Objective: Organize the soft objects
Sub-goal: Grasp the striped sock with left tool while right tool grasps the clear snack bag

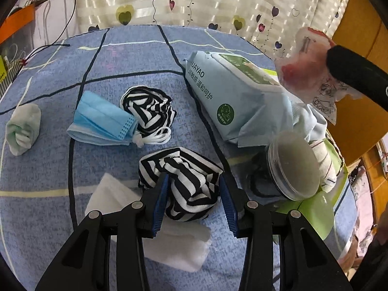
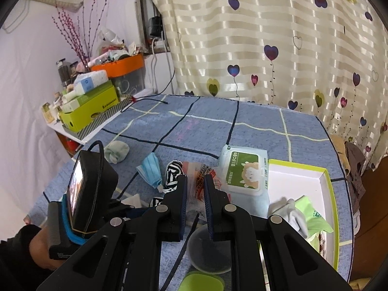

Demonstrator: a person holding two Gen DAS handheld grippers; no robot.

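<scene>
Left gripper (image 1: 194, 189) apart around striped sock (image 1: 186, 184), ready to squeeze; right gripper (image 2: 196, 191) clamped on plastic packet (image 2: 199, 181), lifted clear of bed (image 2: 208, 126) for moving.

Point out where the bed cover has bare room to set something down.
Bare: the far stretch of the bed cover between the curtain and wipes pack. Crowded: the near middle, around the face mask, striped socks and jar.

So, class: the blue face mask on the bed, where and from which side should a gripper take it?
Grip the blue face mask across its folded pleated body, coming from above on the open left side. It lies flat, and its right end with the white ear loops touches the striped sock.
</scene>
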